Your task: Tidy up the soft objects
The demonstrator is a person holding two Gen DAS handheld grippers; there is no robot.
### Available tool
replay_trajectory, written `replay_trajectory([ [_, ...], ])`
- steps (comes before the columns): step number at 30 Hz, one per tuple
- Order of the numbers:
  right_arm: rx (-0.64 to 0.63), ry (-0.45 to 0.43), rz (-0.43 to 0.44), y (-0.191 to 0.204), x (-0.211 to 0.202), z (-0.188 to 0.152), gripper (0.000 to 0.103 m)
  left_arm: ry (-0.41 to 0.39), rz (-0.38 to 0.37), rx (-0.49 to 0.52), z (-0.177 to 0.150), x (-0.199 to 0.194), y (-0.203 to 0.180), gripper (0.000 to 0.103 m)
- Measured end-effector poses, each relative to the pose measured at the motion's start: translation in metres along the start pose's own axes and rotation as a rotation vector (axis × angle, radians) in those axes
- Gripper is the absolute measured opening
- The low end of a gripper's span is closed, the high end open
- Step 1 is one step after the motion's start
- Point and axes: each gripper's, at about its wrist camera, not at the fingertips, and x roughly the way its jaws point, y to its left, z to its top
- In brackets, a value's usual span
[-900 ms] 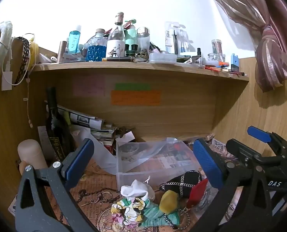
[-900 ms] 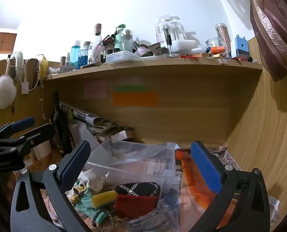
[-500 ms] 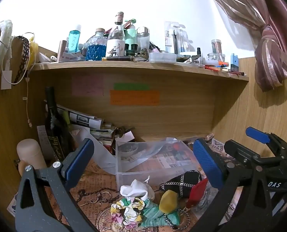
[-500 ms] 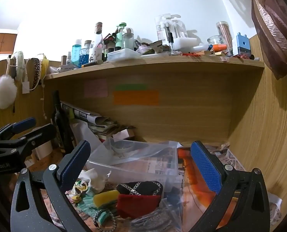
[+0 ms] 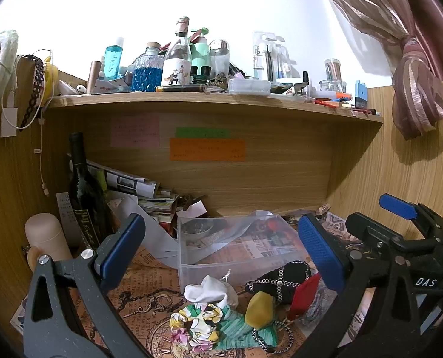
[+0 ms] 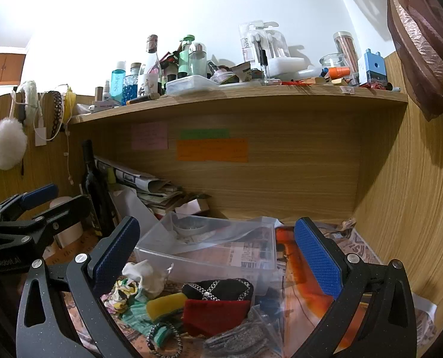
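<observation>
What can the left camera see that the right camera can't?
Only the left view shows the beige cylinder beside the dark bottle, and the right gripper from the side. Only the right view shows the white fluffy pom-pom hanging on the wall, and the grey knit piece lying in front. Both show the clear plastic box, the yellow sponge, the red cloth and the white sock.

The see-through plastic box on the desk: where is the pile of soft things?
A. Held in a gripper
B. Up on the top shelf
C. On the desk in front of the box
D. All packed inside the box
C. The soft pile lies on the desk in front of the clear box, and both the left gripper and the right gripper are open and hold nothing.
</observation>
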Motion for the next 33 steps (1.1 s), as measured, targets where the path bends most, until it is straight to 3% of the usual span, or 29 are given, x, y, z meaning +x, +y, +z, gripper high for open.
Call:
replay_trajectory([
  [33,0.006,-0.001,-0.001,0.0045,-0.0034,0.0005,0.103,0.002,-0.002,0.003,-0.0035,-0.0003,-0.0032,0.103],
])
